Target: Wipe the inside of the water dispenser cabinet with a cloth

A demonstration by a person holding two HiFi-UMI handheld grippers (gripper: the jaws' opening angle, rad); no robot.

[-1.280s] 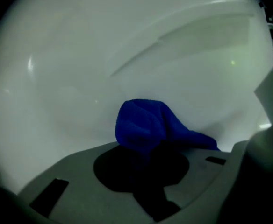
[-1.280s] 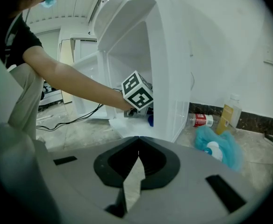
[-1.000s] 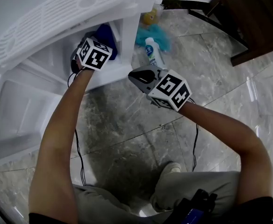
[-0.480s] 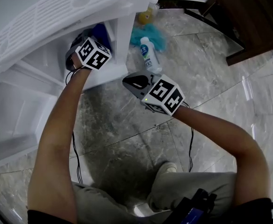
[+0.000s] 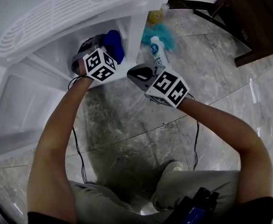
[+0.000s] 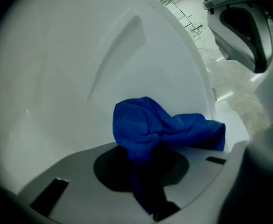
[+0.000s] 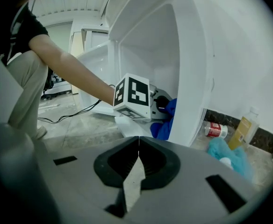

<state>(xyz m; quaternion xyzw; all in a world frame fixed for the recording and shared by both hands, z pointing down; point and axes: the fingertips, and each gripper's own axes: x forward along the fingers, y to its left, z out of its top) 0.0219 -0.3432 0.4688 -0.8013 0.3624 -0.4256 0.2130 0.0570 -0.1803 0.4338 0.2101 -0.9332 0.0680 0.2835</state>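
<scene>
Sticking out in front of the left gripper [image 6: 145, 181], the blue cloth [image 6: 160, 129] is seen as a crumpled lump. It is pinched by its lower end between the jaws, which are set only a little way apart by the thick folds. The cloth is found low down inside the water dispenser cabinet [image 6: 80, 69], right up against the smooth white inner wall, though a real touch cannot be told for sure. The right gripper [image 7: 137, 164] is held outside the cabinet, over the grey floor [image 5: 127, 125]. Its jaws are pressed flat together and nothing is held between them. The cloth is judged to be soft, light and floppy, so it can be squashed and will not be broken. Its fuzzy face is likely not slippery, so a firm pinch should be enough. It is best held by a thick bunch of folds, as is done now, with a good lump left free in front, so that the wall is rubbed by cloth and not by the hard jaws. If only a thin corner were held, the cloth could be pulled out when dragged along the wall.
</scene>
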